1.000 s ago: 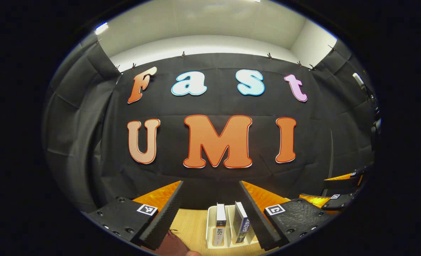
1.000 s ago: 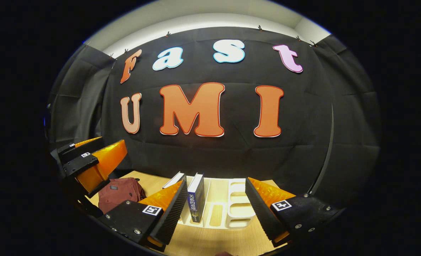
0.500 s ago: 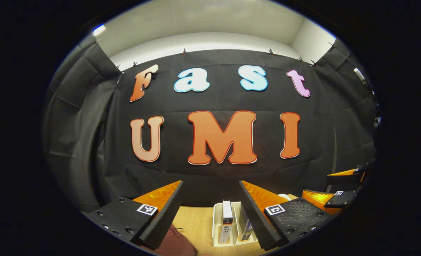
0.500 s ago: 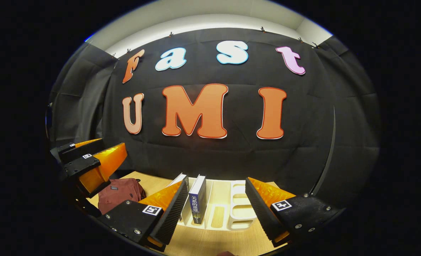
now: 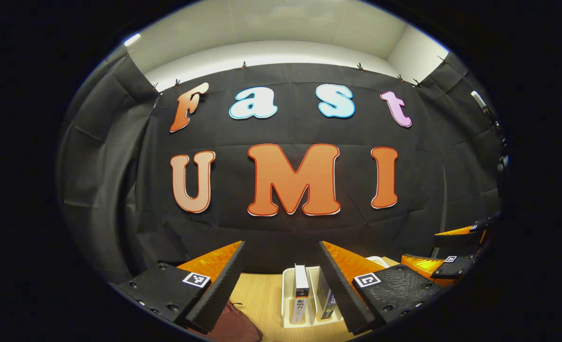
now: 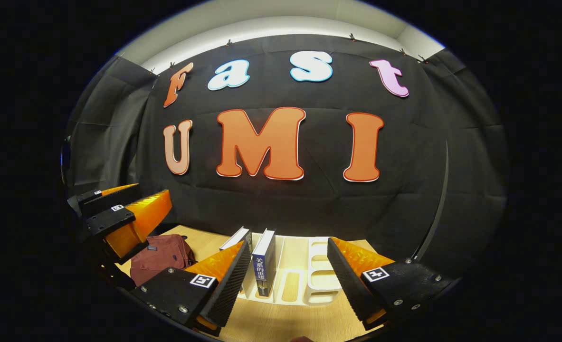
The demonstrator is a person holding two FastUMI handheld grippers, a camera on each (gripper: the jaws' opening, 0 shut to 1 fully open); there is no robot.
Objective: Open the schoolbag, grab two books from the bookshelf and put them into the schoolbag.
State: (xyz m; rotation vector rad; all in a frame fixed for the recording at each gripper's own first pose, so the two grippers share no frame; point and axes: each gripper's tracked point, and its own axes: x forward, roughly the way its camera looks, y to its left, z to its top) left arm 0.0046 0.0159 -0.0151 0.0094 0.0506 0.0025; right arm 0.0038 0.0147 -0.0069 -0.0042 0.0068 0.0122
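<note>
While the bag (image 6: 159, 256) lies zipped at the desk's (image 6: 281, 323) left side, two books (image 6: 264, 261) stand upright in the white rack (image 6: 319, 280) beside it. Both grippers, left (image 5: 281, 280) and right (image 6: 285, 280), hover above the desk, jaws spread, holding nothing.

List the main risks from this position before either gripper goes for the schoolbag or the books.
1. The schoolbag lies slumped and soft on the table, so it may slide or bunch up during opening.
2. The two books stand close together in the white bookshelf; fingers going for one could tip the other.
3. The left gripper and right gripper, both open, hang close together; they could collide if both move inward.
</note>
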